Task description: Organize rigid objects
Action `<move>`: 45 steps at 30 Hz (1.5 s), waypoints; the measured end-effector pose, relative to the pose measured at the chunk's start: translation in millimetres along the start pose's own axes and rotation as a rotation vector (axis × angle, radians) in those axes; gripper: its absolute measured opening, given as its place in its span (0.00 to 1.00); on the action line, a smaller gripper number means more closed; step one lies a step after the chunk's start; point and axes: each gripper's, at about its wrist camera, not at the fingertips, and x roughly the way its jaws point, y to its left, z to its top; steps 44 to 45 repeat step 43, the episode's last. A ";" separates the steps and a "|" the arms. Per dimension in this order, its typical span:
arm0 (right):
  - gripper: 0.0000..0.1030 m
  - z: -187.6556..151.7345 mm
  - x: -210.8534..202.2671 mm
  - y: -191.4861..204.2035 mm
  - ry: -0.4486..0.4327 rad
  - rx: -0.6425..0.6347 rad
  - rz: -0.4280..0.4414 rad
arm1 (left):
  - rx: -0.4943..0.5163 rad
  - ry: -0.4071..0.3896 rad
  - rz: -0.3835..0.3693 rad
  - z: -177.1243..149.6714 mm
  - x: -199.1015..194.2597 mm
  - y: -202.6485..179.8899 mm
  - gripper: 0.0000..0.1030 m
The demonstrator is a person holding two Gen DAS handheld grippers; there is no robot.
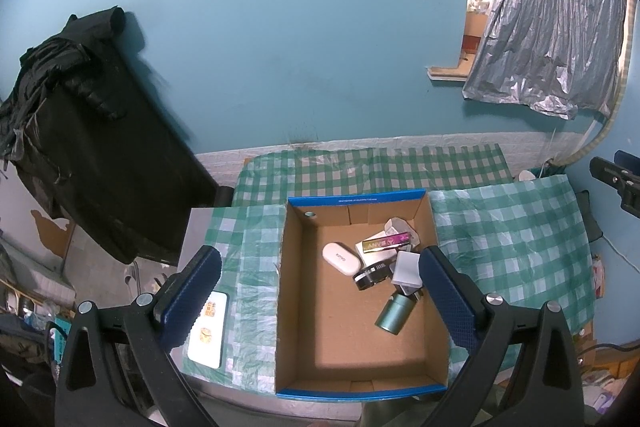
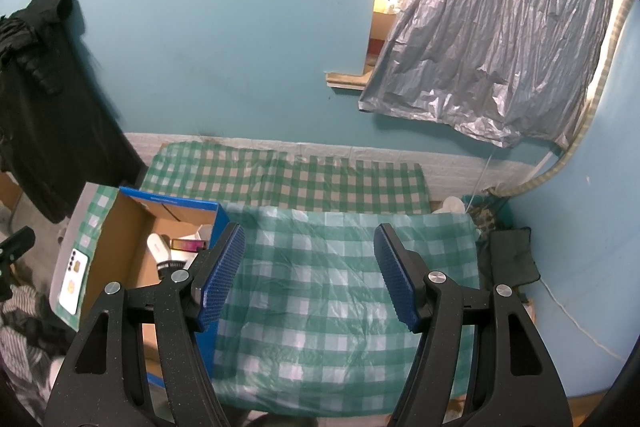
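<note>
In the left wrist view, the left gripper [image 1: 320, 291] fills the bottom of the frame, its two blue-padded fingers [image 1: 194, 297] spread wide with nothing between the pads. Just past them, at centre, sits an open cardboard box [image 1: 352, 347] with blue rims. Inside it, toward the right half, lie a teal cylinder [image 1: 394, 313], a grey square block [image 1: 407, 269] just above it, a black round lid-like piece [image 1: 370, 275] to the left of the block, a white oval case [image 1: 341, 258] further left, and a gold and pink carton [image 1: 386, 242] behind them, next to some white packaging. At lower left, beside the box, a white phone [image 1: 208, 327] lies flat on the green checked cloth [image 1: 512, 235] that covers the table. Further off, a black garment [image 1: 80, 131] hangs at the left of the blue wall, and a silver sheet [image 1: 552, 19] hangs at upper right.

In the right wrist view, the right gripper [image 2: 310, 271] also stands open and empty at the bottom of the frame, over bare checked cloth [image 2: 320, 291]. The box [image 2: 120, 251] lies at centre left, partly hidden behind the left finger [image 2: 224, 275], with the phone [image 2: 74, 281] at its left side. The silver sheet [image 2: 492, 27] hangs at upper right.
</note>
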 end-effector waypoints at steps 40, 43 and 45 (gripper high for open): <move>0.64 -1.4 17.7 7.1 0.025 -0.004 0.003 | 0.019 0.007 -0.003 -3.8 12.6 3.9 0.97; 0.64 -1.2 18.3 5.6 0.027 -0.004 0.003 | 0.021 0.012 -0.001 -3.1 13.2 1.9 0.97; 0.64 -1.2 18.3 5.6 0.027 -0.004 0.003 | 0.021 0.012 -0.001 -3.1 13.2 1.9 0.97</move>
